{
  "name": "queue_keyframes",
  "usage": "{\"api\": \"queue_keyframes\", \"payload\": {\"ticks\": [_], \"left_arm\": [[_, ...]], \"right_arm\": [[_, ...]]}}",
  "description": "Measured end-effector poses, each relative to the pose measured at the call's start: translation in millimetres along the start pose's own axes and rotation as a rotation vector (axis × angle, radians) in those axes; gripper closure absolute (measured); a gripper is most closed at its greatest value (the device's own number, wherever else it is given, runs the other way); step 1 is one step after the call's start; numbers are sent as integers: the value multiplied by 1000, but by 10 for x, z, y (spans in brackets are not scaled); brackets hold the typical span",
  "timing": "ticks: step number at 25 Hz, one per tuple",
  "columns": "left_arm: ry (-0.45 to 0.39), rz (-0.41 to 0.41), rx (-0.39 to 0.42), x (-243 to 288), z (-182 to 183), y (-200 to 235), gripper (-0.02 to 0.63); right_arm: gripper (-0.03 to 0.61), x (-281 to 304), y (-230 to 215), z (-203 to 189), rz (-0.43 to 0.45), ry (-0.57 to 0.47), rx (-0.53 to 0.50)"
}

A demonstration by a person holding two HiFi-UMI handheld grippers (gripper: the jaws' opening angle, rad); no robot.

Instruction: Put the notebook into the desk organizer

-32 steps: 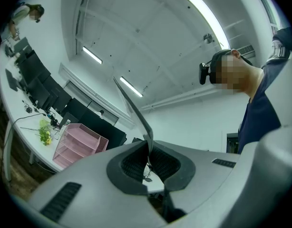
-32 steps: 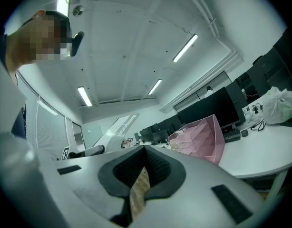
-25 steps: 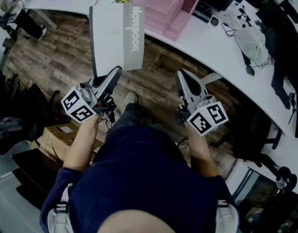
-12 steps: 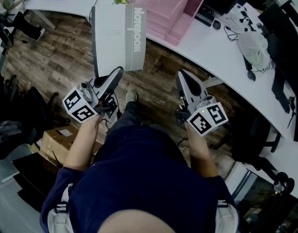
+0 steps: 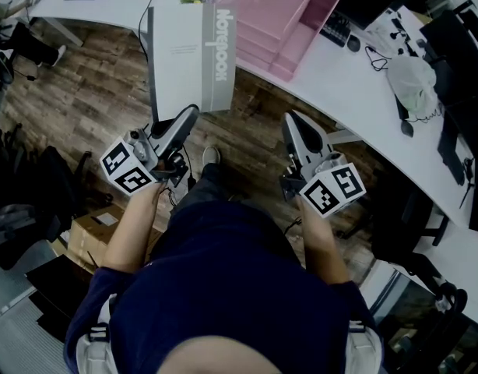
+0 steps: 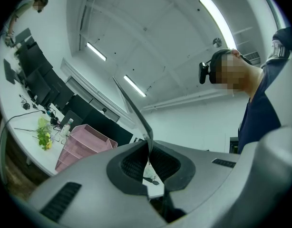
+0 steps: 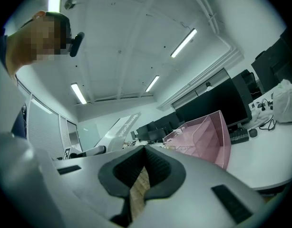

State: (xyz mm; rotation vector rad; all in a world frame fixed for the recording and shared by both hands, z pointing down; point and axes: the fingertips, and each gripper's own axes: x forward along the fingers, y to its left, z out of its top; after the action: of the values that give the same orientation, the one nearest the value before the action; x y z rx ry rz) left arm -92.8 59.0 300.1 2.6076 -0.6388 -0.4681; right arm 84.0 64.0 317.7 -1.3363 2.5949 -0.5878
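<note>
Desk organizer [image 5: 289, 22] has drifted rightward at the frame's top — left claw [image 5: 190, 114] pinches the upright notebook [image 5: 184, 57] by its lower edge. Right claw [image 5: 290, 120] is pressed together, empty.

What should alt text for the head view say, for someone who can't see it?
Seen from above, a person's left tongs grip a white notebook by its near edge, holding it up before a pink organizer on a white desk. The right tongs hold nothing.

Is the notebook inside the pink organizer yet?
No, the notebook is clamped in the left gripper, held up outside the pink organizer.
</note>
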Motion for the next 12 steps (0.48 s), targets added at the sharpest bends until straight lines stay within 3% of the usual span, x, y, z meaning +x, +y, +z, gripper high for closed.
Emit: {"api": "queue_keyframes", "payload": {"ticks": [12], "left_arm": [[22, -10, -45, 212, 172, 759, 578]], "right_arm": [[574, 716, -306, -21, -34, 32, 29]]}}
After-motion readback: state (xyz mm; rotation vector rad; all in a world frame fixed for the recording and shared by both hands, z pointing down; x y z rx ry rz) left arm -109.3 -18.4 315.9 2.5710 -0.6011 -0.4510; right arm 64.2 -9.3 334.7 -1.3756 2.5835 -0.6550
